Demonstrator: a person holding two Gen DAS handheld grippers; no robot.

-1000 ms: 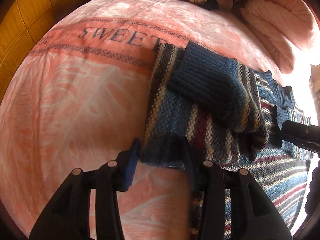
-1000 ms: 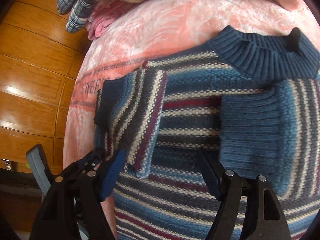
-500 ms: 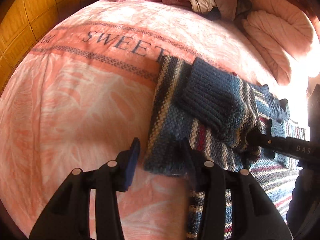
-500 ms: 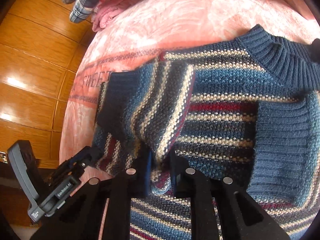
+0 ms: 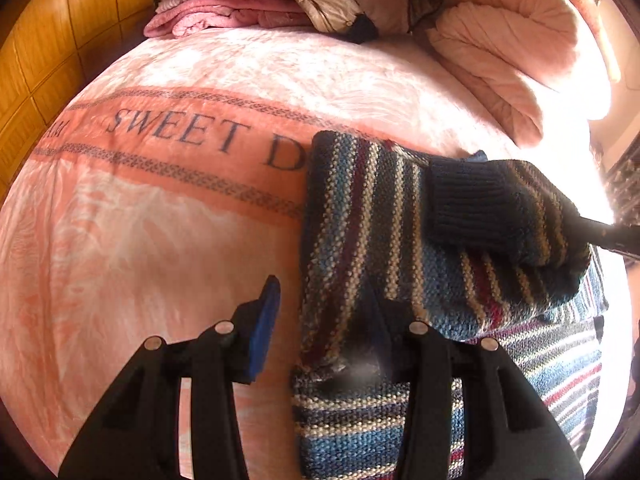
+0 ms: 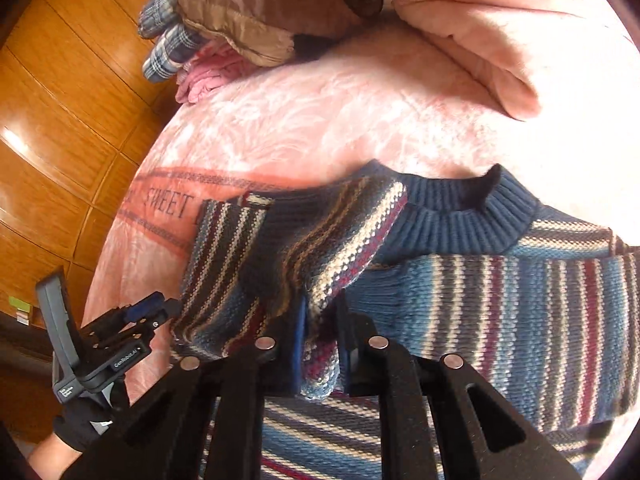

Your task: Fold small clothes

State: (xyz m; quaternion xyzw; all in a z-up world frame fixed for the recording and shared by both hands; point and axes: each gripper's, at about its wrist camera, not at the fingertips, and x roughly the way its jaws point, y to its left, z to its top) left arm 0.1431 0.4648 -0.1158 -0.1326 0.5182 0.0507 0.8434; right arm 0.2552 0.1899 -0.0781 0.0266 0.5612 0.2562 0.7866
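Observation:
A blue, cream and maroon striped knit sweater (image 5: 360, 240) lies on the pink "SWEET" blanket (image 5: 140, 220); its navy collar (image 6: 460, 224) points to the far side. My right gripper (image 6: 320, 344) is shut on a fold of the left sleeve (image 6: 320, 248) and holds it above the sweater's body, with the navy cuff (image 5: 472, 204) hanging over. In the left wrist view the right gripper (image 5: 612, 232) shows only as a black bar. My left gripper (image 5: 324, 320) is open and straddles the sweater's left edge; it is also seen from the right wrist, the left gripper (image 6: 140, 320) in a gloved hand (image 6: 80, 428).
Stacked at the bed's far end are pink folded clothes (image 5: 224, 12), a plaid garment (image 6: 168, 40), a brown jacket (image 6: 248, 8) and a pink quilt (image 5: 512, 48). Wooden panels (image 6: 52, 128) run along the left side. Bare blanket lies left of the sweater.
My right gripper closed on the sleeve fold and raised it over the sweater's body. My left gripper stayed open at the sweater's left edge.

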